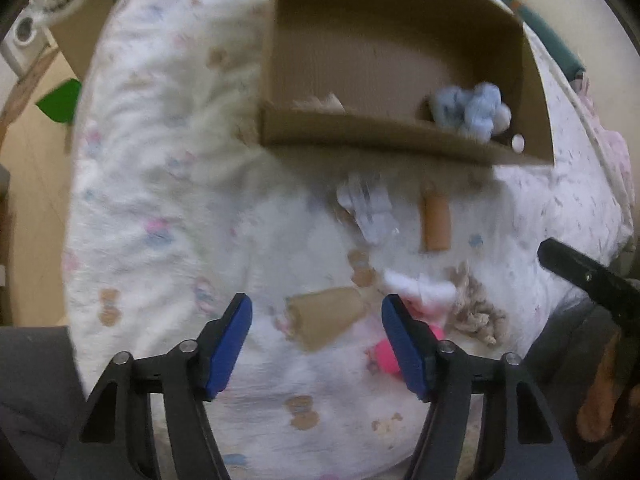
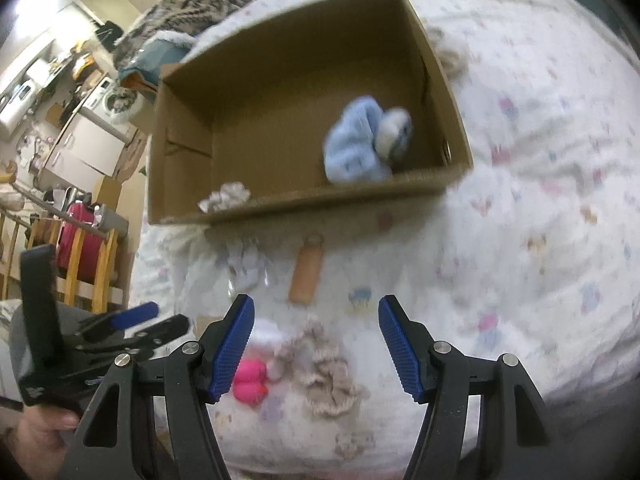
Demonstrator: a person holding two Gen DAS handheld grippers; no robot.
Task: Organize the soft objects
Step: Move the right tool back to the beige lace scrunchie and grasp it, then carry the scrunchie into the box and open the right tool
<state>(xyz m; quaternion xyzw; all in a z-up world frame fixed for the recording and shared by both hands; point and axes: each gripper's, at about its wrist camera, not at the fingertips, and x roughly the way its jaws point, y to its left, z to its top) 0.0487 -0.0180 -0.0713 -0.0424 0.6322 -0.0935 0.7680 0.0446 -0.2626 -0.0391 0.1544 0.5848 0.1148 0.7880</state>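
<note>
- Bedroom clutter behind; bed cover (image 2: pixel 540 184), white with small prints, carries everything; cardboard box (image 2: pixel 448 184) sits toward its far side.
- Already in the box: blue fluffy toy (image 2: pixel 360 144) at the near right corner, pale scrunched cloth (image 2: pixel 226 196) at the near left wall.
- Loose on the cover in front of the box: beige knit rag (image 2: pixel 328 376), pink ball (image 2: pixel 250 380), white fluff (image 1: pixel 420 286), pale crumpled piece (image 1: pixel 366 208), brown tube (image 1: pixel 436 222), cardboard cone (image 1: pixel 328 316).
- Right gripper (image 2: pixel 316 344) is spread wide, empty, hovering above the knit rag.
- Left gripper (image 1: pixel 316 340) is also spread wide, empty, with the cone lying between its blue pads.
- Likely step: pick a loose soft item and drop it in the box.
- To do it well: come straight down on the rag's bulk, pinch a thick fold rather than a stray loop, lift clear of the box's near wall, release over the bare floor of the box. Keep the pink ball out of the pinch.
- Risk: both grippers are close together near the same pile.
- Right view only: whole box interior, room at left, the person's left hand (image 2: pixel 36 436) holding the left gripper.
- Left view only: the cone and the white fluff in full; right gripper shows as a black edge at the right.
</note>
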